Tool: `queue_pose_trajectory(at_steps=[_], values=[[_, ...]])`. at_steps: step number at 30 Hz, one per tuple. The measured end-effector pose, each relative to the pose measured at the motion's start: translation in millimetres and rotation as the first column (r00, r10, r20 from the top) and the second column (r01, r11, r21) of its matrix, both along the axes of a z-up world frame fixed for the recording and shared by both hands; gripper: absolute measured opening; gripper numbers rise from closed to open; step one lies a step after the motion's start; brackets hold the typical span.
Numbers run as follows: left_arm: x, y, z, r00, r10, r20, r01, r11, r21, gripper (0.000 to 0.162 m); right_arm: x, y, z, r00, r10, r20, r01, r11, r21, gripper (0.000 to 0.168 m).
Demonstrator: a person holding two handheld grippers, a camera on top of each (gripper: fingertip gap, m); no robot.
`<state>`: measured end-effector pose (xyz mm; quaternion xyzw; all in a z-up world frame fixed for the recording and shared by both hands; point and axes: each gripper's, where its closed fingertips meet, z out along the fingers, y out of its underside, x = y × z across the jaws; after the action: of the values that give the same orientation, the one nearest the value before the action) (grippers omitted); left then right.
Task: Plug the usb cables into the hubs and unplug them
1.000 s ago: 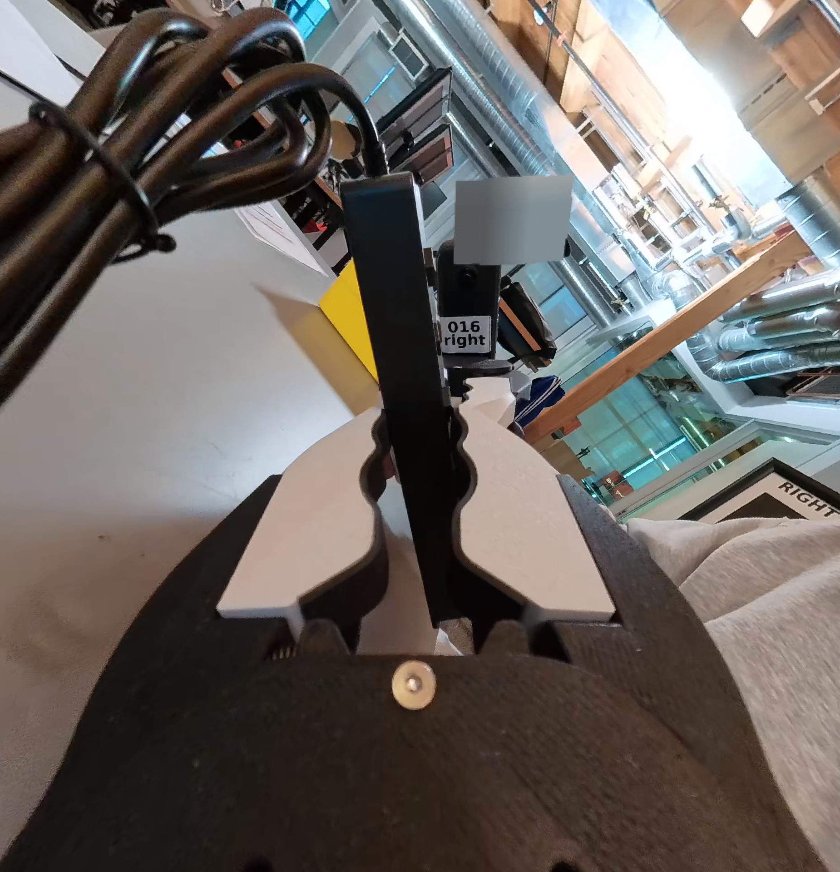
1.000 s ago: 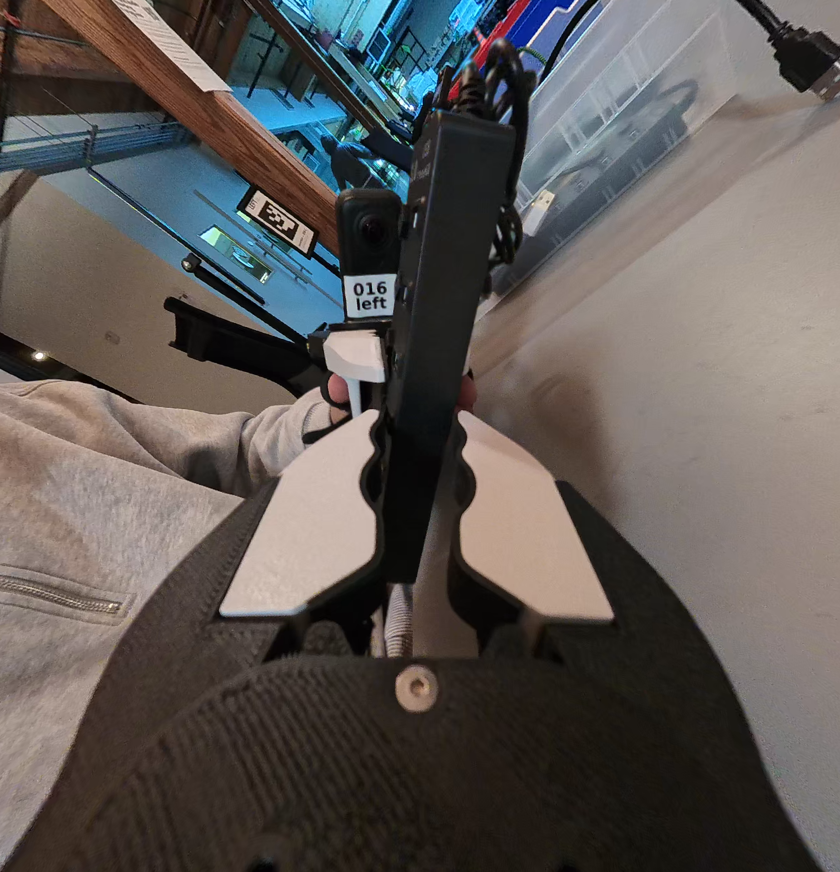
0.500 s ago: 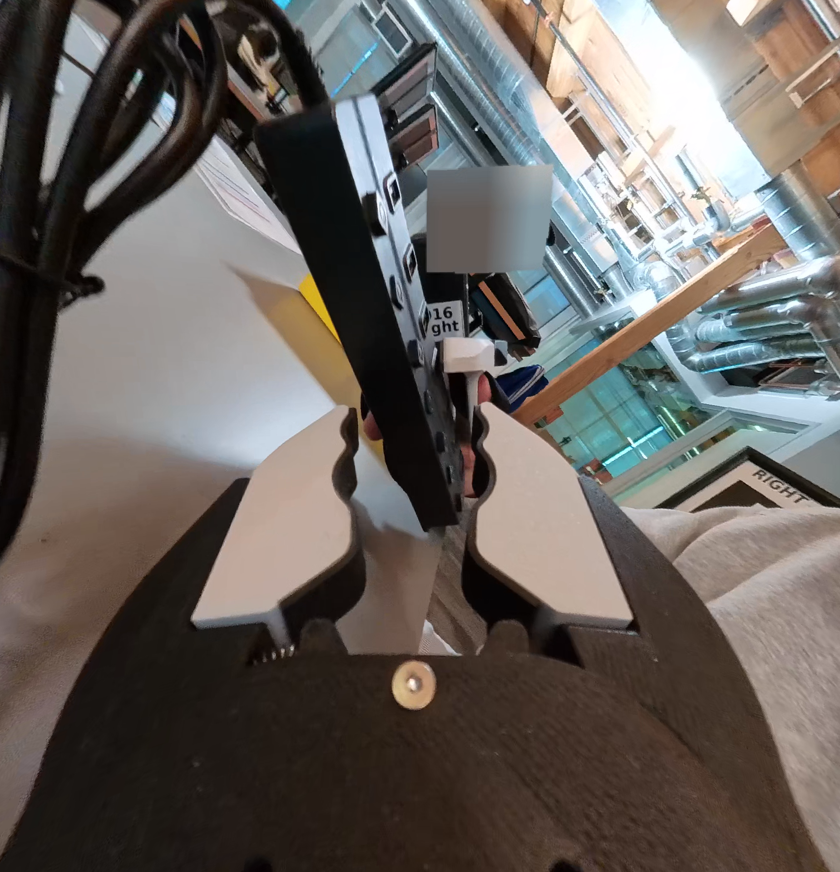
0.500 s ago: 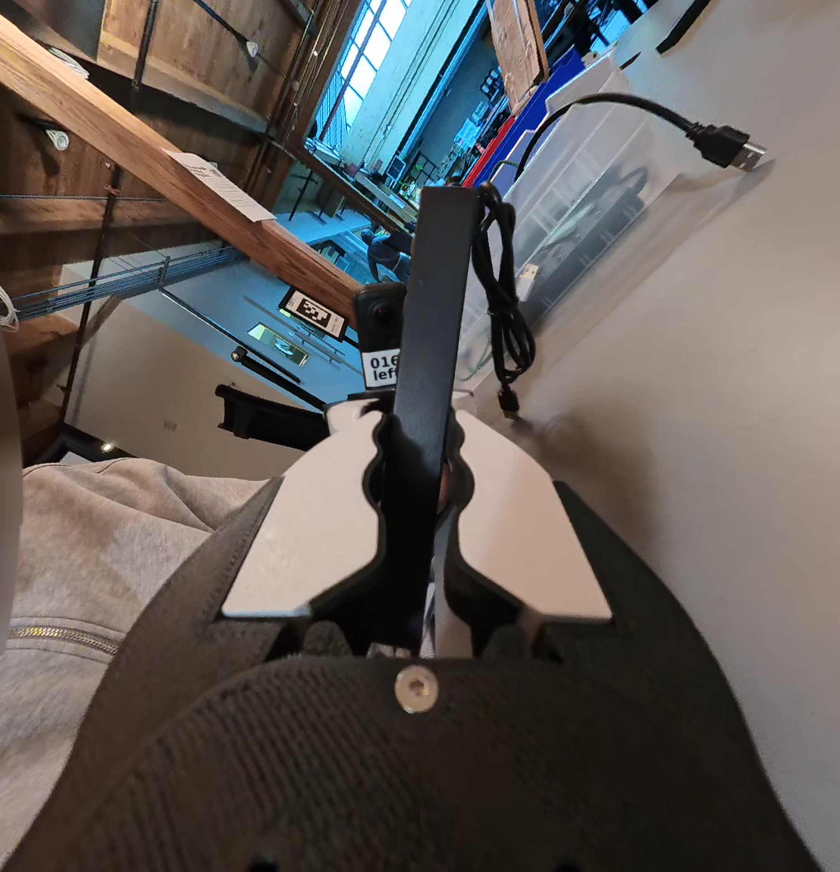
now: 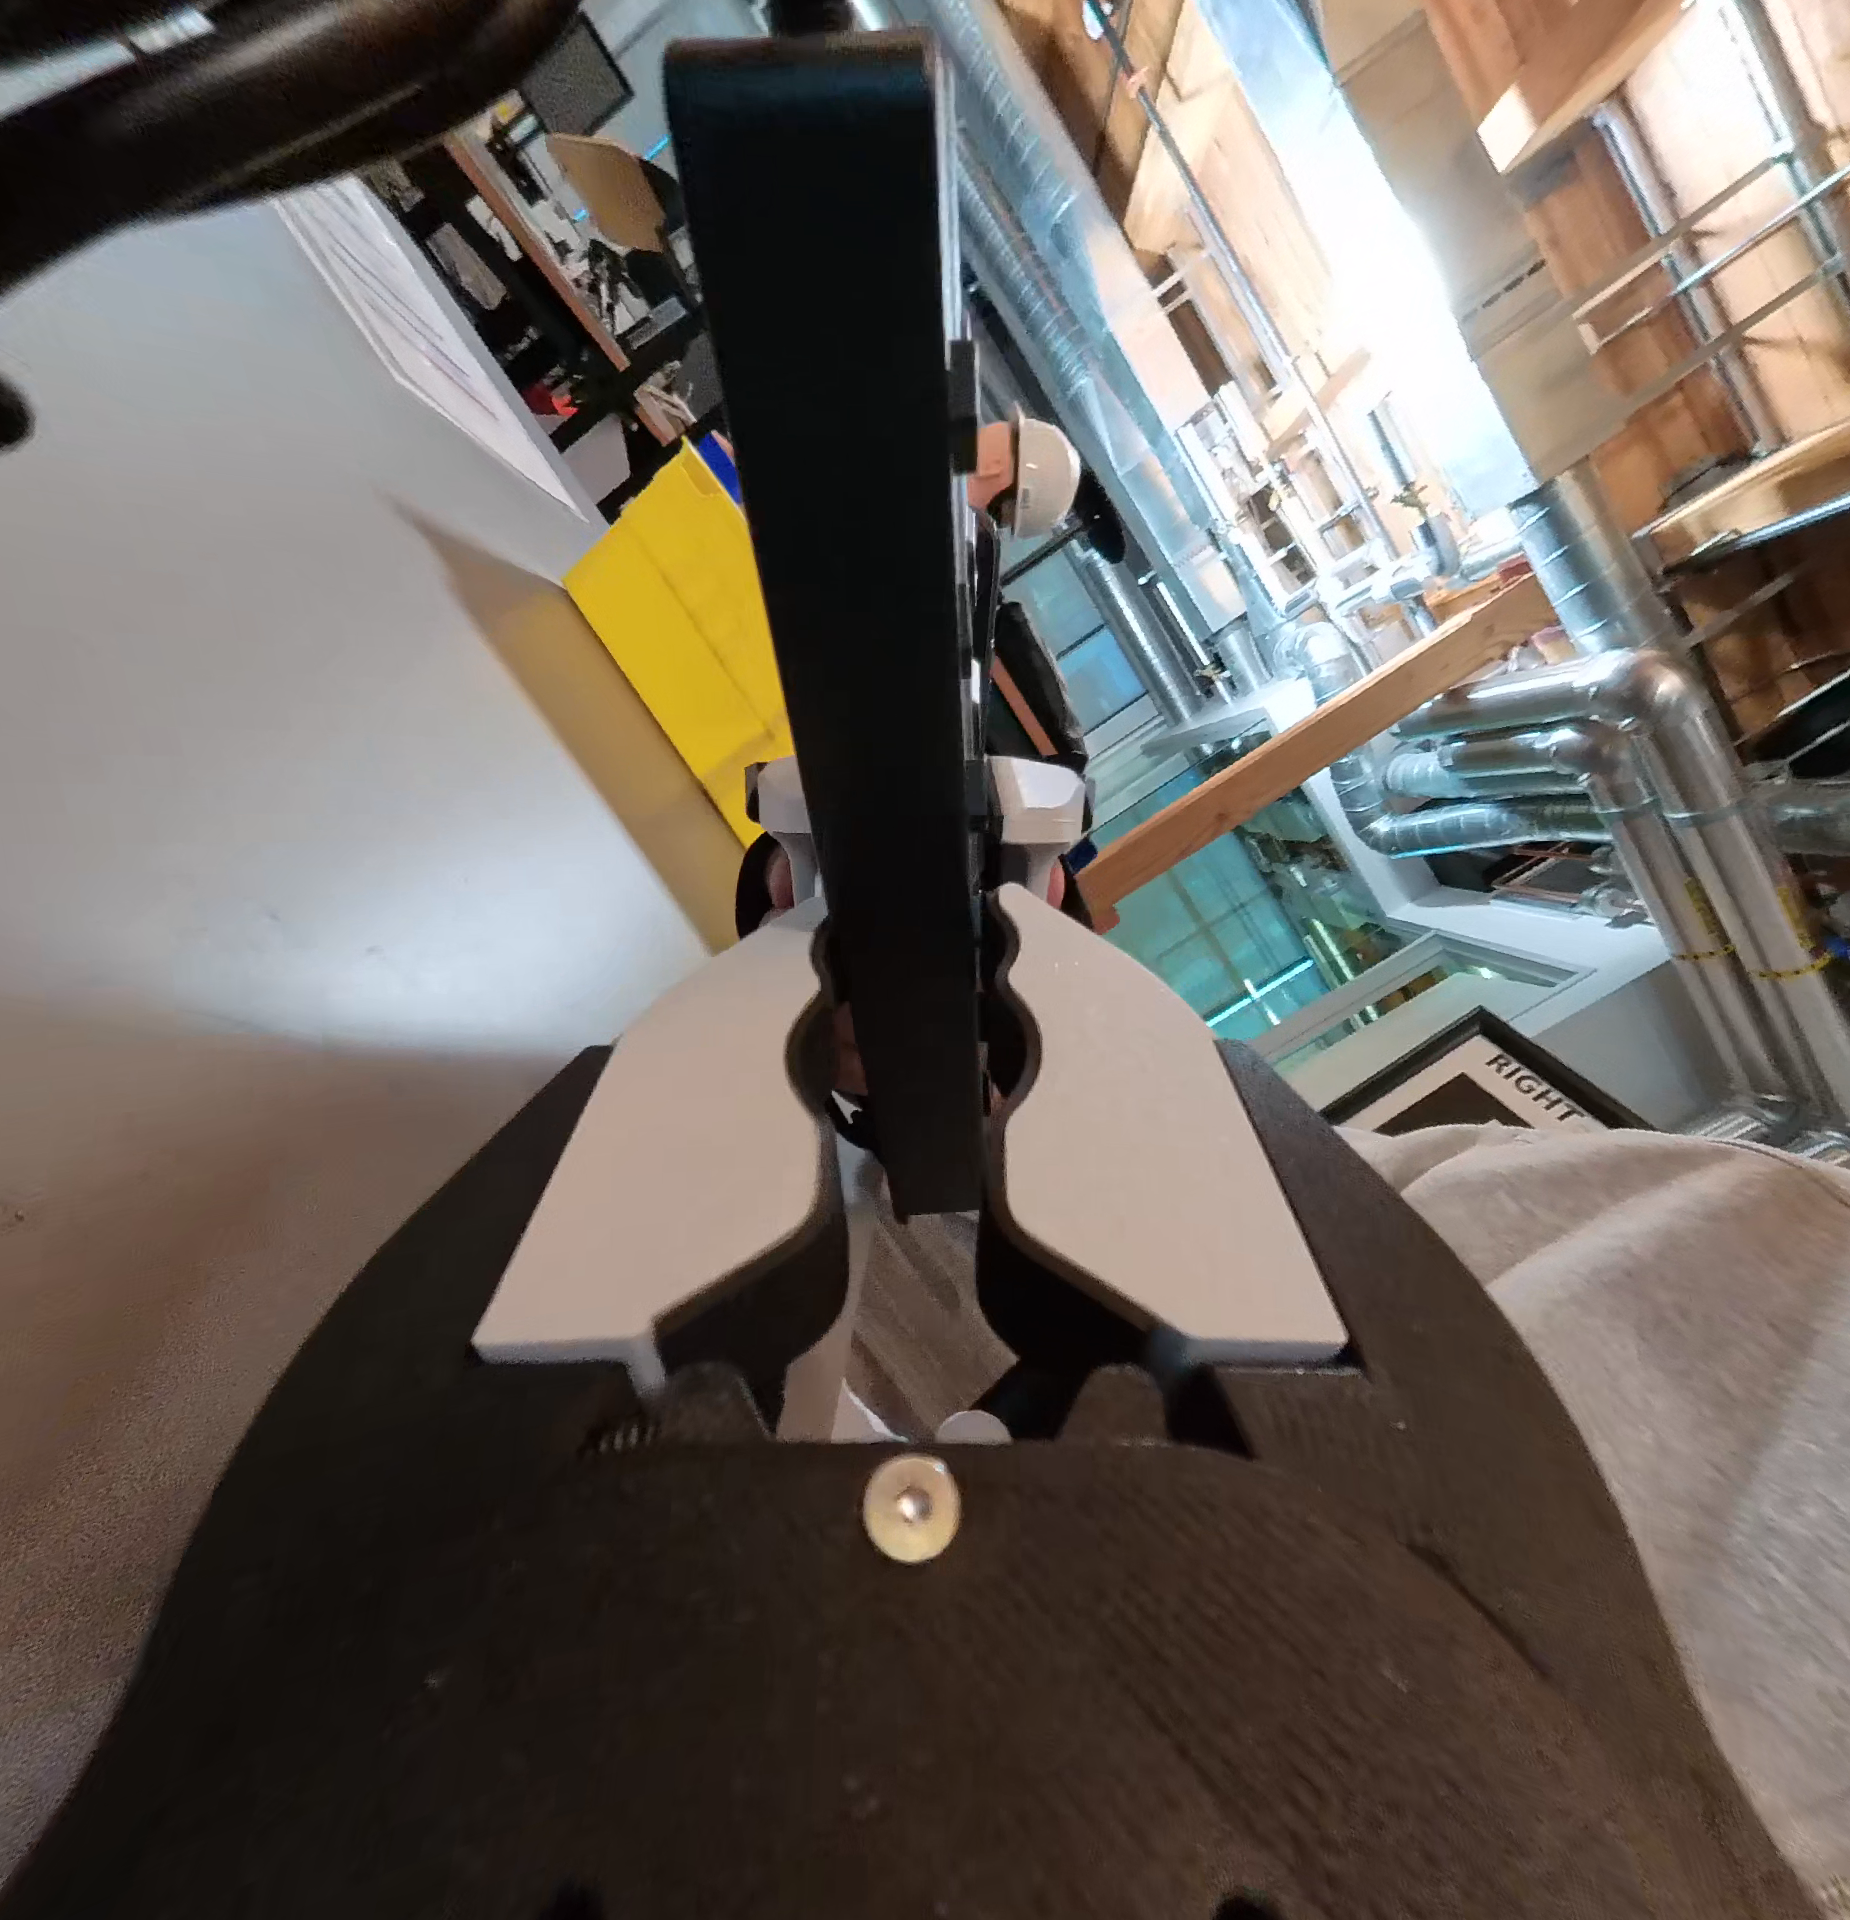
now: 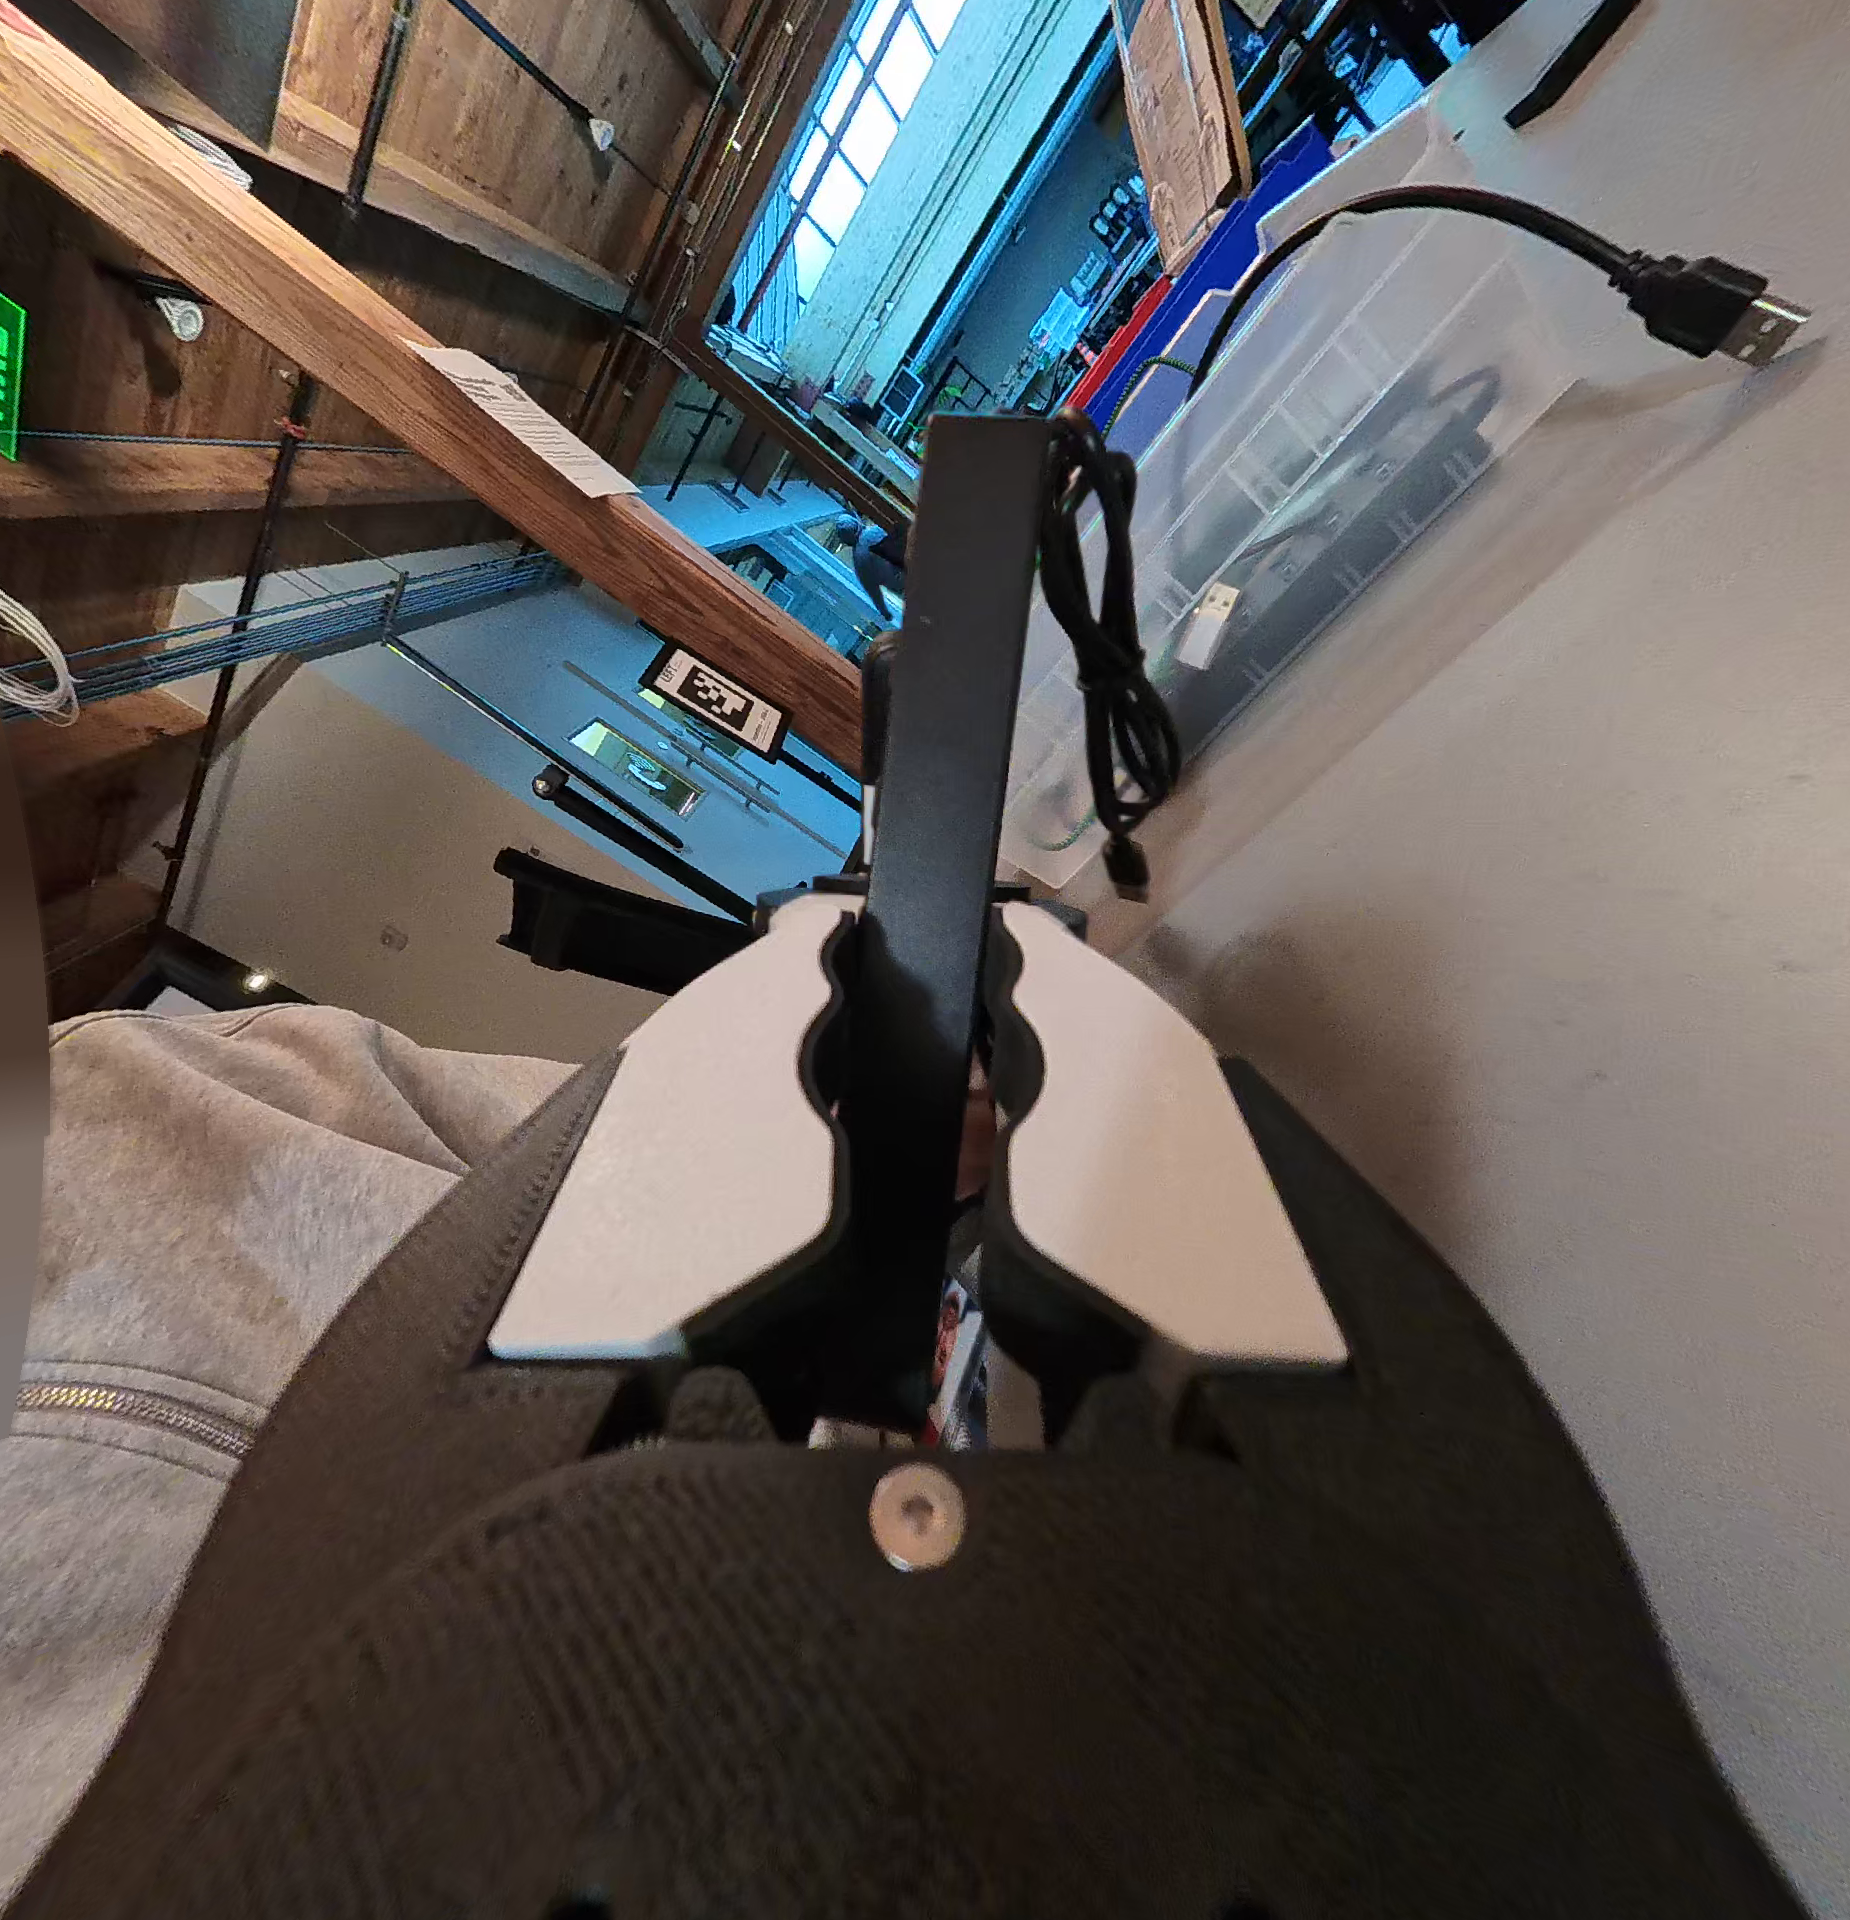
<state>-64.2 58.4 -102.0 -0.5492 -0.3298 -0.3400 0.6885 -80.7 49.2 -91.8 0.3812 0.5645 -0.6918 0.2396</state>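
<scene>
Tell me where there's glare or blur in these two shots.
Left wrist view: window glare washes out the upper right, and the cable at top left is blurred. Right wrist view: mostly sharp, the hub and plug crisp, the edges bent by the wide lens.

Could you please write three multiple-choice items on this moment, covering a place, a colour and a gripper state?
1. Where does the loose USB plug lie?
A. on the clear plastic bin
B. in the yellow bin
C. between the fingers

2. What colour is the long flat hub?
A. white
B. black
C. yellow

3. How is the left gripper?
A. wide open
B. shut on nothing
C. shut on the hub

Key: 1 A, the plug rests on the clear bin's top; 2 B, the bar is black; 3 C, both pads press its sides.
</scene>
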Motion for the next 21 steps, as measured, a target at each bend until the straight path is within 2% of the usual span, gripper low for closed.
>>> queue_pose_trajectory(at_steps=[8, 14, 21], values=[[-2, -1, -1, 0.999, 0.018, -0.044, -0.020, 0.999, -0.033, 0.025, -3, 1, 0, 1.000, -0.021, -0.016, 0.021, 1.000, 0.003, 0.024], [-1, 2, -9, 0.988, 0.037, -0.150, -0.057, 0.990, -0.132, 0.025, -21, 31, 14, 0.993, -0.116, -0.006, 0.116, 0.991, -0.062, 0.030], [-3, 2, -12, 0.987, 0.044, -0.154, -0.068, 0.985, -0.157, 0.026, -24, 36, 15, 0.984, -0.157, -0.083, 0.158, 0.987, 0.009, 0.028]])
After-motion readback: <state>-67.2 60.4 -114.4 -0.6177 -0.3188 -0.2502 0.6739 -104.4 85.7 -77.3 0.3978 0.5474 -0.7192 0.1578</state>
